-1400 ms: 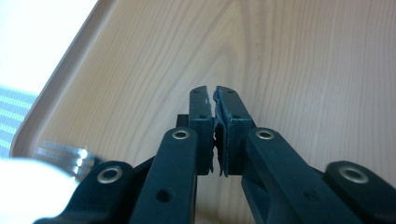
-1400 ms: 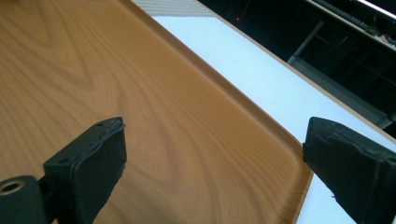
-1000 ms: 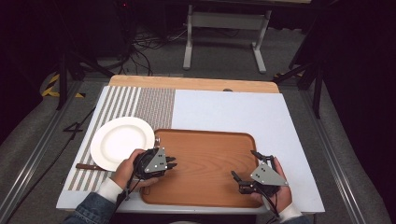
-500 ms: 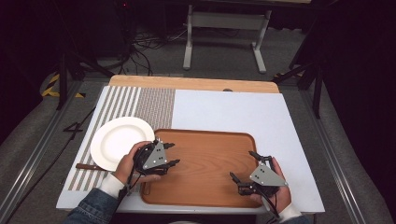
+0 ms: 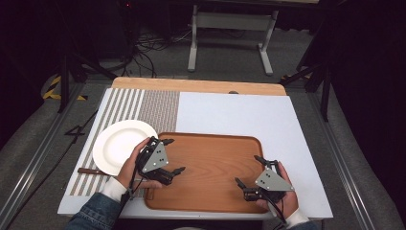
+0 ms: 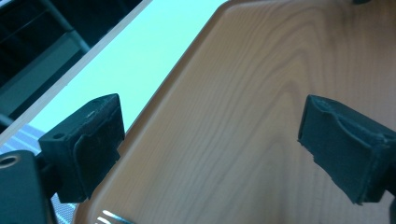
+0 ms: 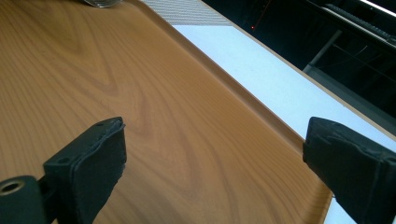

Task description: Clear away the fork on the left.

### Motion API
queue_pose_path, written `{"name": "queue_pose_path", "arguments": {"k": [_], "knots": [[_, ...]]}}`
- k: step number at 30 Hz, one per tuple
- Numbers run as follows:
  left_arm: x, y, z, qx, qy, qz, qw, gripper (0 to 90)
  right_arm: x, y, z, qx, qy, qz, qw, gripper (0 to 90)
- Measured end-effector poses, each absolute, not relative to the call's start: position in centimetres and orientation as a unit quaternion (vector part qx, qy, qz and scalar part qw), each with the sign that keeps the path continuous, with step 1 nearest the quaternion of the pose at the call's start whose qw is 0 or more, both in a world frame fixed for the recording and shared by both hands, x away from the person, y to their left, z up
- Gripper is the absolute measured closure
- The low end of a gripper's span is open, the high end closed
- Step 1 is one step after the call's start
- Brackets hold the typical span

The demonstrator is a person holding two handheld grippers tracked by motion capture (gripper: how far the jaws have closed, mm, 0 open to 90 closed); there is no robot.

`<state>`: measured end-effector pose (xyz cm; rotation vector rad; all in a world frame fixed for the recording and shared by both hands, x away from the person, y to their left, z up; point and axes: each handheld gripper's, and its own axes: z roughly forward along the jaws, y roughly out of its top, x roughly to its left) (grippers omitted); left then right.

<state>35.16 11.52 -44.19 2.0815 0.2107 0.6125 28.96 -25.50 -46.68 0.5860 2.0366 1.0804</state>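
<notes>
A brown wooden tray (image 5: 210, 163) lies at the table's near middle. My left gripper (image 5: 173, 155) hovers over its left end, held by a hand in a denim sleeve. Its jaws have just been opening and now stand wide apart with nothing between them. In the left gripper view my left gripper (image 6: 219, 135) frames bare tray wood (image 6: 261, 93), with a bit of shiny metal (image 6: 111, 217) at the bottom edge. My right gripper (image 5: 247, 169) stands open over the tray's right end. In the right gripper view it (image 7: 219, 158) has bare tray (image 7: 154, 102) below it.
A white plate (image 5: 119, 143) rests on a striped placemat (image 5: 139, 103) left of the tray. A brown-handled utensil (image 5: 88, 170) pokes out beneath the plate. A white mat (image 5: 239, 115) covers the rest of the table. Cables and a stand's legs (image 5: 230, 43) sit on the floor beyond.
My left gripper's jaws have spread from nearly shut to wide open. Both hands have stayed where they were.
</notes>
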Motion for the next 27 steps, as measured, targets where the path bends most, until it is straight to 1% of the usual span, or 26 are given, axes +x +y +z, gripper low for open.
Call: {"name": "queue_pose_path", "arguments": {"k": [5,13,27], "knots": [[34.8,11.9,-43.7,0.839,0.077,0.266,0.469,8.3,29.0,-25.6,-46.7,0.230,0.794,0.422,0.372,6.9],[34.5,13.3,-42.8,0.828,0.084,0.272,0.483,6.8,28.9,-25.6,-46.6,0.228,0.792,0.423,0.376,6.9],[33.8,15.0,-42.1,0.824,0.084,0.287,0.481,7.6,28.7,-25.6,-46.4,0.227,0.789,0.428,0.379,6.9]]}}
